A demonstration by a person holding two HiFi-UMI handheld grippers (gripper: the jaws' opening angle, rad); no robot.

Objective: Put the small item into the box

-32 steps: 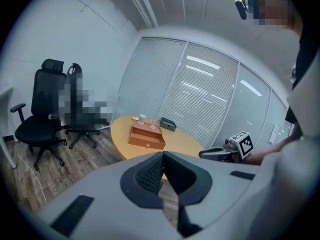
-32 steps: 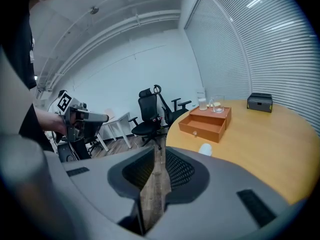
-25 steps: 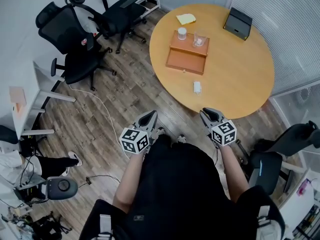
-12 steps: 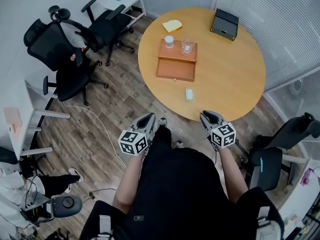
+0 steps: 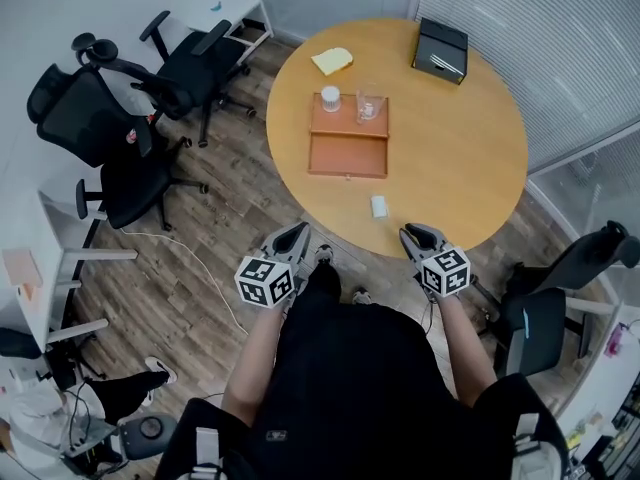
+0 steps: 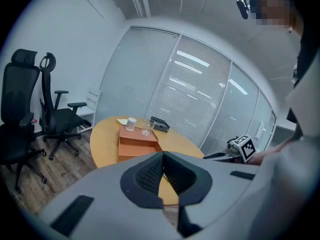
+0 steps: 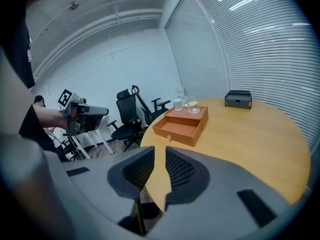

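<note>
The small white item point(image 5: 379, 206) is lying on the round table point(image 5: 480, 168) near its closer edge, just short of the orange drawer box point(image 5: 347, 118), whose drawer point(image 5: 346, 156) is standing open. The left gripper point(image 5: 293, 236) is hovering by the table edge, its jaws closed to the tips and empty. The right gripper point(image 5: 420, 234) is showing only a thin slit, also empty. To my eye, jaws that narrow risk nudging the item away instead of straddling it. A careless reach could also topple the glass point(image 5: 368, 105) on the box.

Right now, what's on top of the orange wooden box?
A small white cylindrical jar and a clear glass stand on the orange wooden box; the surface beneath them is covered.
</note>
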